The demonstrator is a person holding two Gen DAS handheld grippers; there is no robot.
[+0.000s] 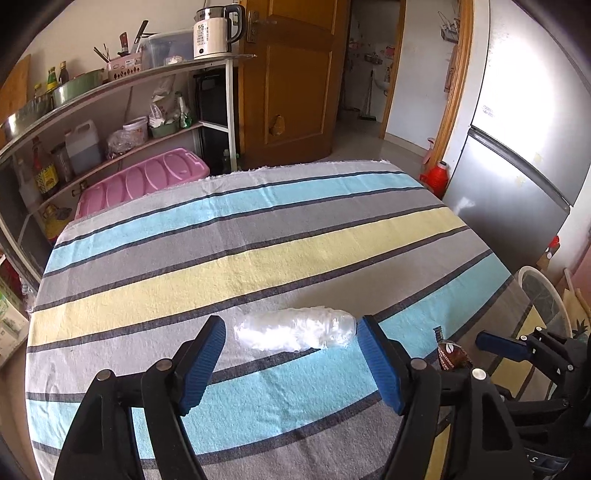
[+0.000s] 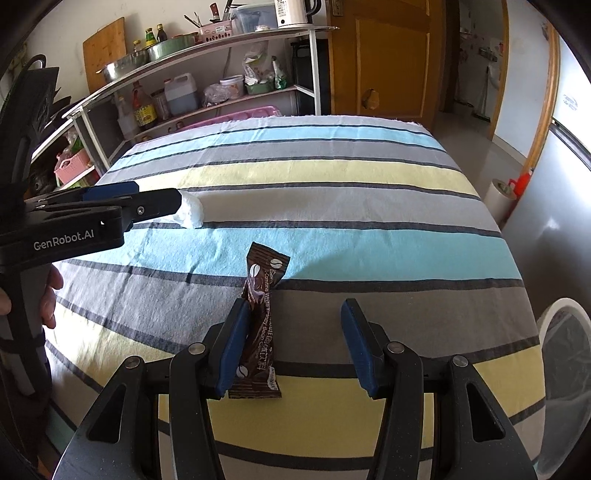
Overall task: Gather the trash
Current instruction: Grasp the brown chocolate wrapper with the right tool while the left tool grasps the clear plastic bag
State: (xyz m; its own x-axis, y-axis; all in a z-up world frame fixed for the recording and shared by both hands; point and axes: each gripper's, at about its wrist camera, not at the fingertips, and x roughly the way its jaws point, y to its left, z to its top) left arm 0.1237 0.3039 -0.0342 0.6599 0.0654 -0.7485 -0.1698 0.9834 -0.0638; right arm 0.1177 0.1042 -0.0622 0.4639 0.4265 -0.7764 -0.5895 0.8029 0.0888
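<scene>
Coffee sachet (image 2: 258, 325) lying lengthwise along right gripper (image 2: 291, 347), spread; crumpled plastic (image 1: 295, 329) lying crosswise between spread left gripper (image 1: 290, 363).

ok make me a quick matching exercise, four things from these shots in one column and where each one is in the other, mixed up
Things:
1. clear plastic wad
2. brown snack wrapper
3. white kettle
4. pink tub lid

Places:
a. on the top shelf
b. between the open left tongs
c. beside the table's far left edge, under the shelves
d. against the left finger of the open right tongs

Pairs: 1-b, 2-d, 3-a, 4-c
</scene>
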